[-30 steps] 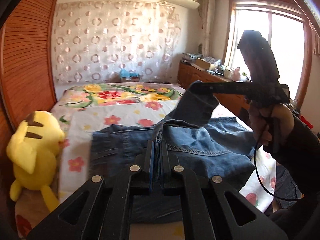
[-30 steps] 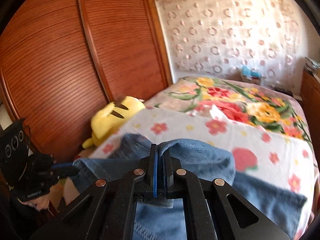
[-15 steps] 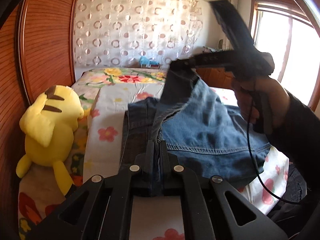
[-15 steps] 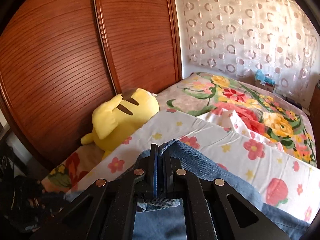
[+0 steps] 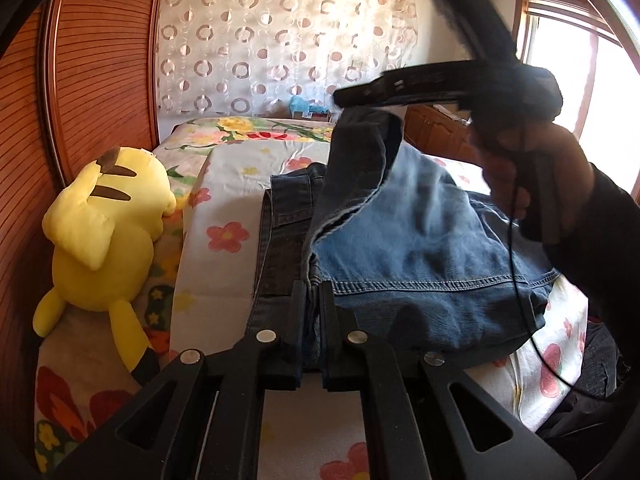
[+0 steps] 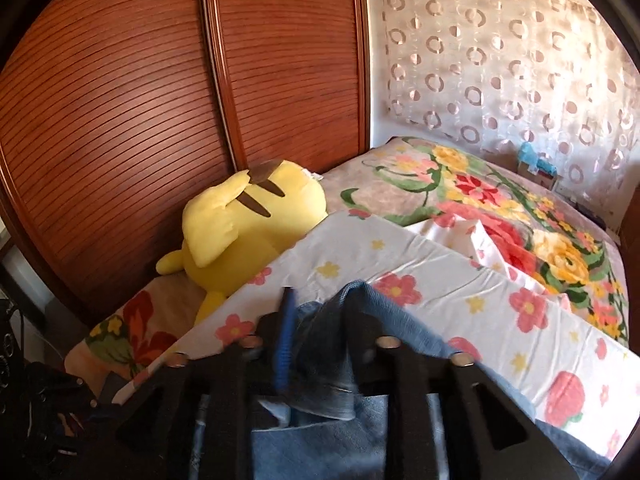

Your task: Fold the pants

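The left gripper (image 5: 308, 300) is showing matte black triangular arms with cutouts and four silver screws. The right gripper (image 6: 320, 336) is showing the same black build, with a blue pad. The hand (image 5: 536, 176) is wearing a dark sleeve (image 5: 600, 248); a black cable (image 5: 516, 280) is hanging beside it.

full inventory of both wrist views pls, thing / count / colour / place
jeans: 1, blue denim, on the white flowered sheet, one part lifted
sheet: 1, white with flowers, on the bed
blanket: 1, bright floral, far end of the bed
plush toy: 1, yellow, between bed and wardrobe
wardrobe doors: 2, brown slatted wood, beside the bed
curtain: 1, pale with rings, far wall
window: 1, bright, right
left gripper: black, shut on the jeans
right gripper: black, jaws opening, denim between them
hand: 1, dark sleeve, holding the right gripper
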{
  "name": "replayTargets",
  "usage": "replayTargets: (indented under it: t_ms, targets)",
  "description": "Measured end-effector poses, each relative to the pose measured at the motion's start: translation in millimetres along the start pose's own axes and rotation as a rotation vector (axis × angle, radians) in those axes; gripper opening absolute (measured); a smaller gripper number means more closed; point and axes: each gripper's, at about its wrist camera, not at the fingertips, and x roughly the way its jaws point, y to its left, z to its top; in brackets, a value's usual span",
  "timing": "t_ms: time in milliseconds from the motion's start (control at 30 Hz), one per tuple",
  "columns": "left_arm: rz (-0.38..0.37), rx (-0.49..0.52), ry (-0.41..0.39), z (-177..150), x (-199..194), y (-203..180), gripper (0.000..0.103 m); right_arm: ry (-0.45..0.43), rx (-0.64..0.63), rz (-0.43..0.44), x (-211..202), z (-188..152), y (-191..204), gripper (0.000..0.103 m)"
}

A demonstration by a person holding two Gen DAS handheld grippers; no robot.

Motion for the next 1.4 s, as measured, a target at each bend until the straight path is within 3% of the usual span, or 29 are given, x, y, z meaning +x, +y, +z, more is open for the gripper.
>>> replayTargets:
  t_ms: [67,133,233,300,367,467,667,800,900,967,1033,1067,1100,1400]
  targets:
    - [0.006,0.004,0.003,1,0,-1,0.006,-0.030,-0.015,-0.021,-16,-2,-6,0.051]
    - [0.014,0.003,0.006,2,1,-1,0.006,-0.054,-0.009,-0.036,-31,-8,-14,0.057]
    - [0.014,-0.007,0.013,3,2,1,0.006,-0.078,-0.002,-0.074,-53,-23,-31,0.057]
    - [0.018,-0.010,0.011,3,3,1,0.017,-0.065,0.011,-0.081,-61,-36,-45,0.057]
    - [0.017,-0.019,0.002,4,4,1,0.045,-0.047,0.032,-0.113,-64,-51,-61,0.057]
    - [0.009,-0.019,-0.001,6,6,-1,0.053,-0.006,0.083,-0.145,-63,-75,-84,0.057]
    - [0.016,-0.001,0.014,4,14,-10,0.054,0.092,0.198,-0.159,-48,-113,-115,0.057]
    - [0.015,0.007,0.029,2,19,-16,0.054,0.143,0.273,-0.135,-33,-120,-122,0.057]
    - [0.014,0.015,0.033,2,20,-19,0.054,0.148,0.315,-0.108,-29,-117,-123,0.048]
    - [0.012,0.018,0.035,0,21,-21,0.054,0.138,0.326,-0.093,-29,-111,-129,0.033]
    - [0.012,0.019,0.037,0,21,-23,0.054,0.132,0.328,-0.082,-29,-105,-128,0.024]
    - [0.011,0.019,0.037,0,22,-24,0.054,0.127,0.322,-0.086,-31,-104,-129,0.013]
    - [0.010,0.019,0.038,0,22,-25,0.054,0.115,0.312,-0.093,-32,-101,-127,0.010]
    - [0.012,0.018,0.047,-4,25,-25,0.054,-0.092,0.205,-0.063,-62,-91,-104,0.007]
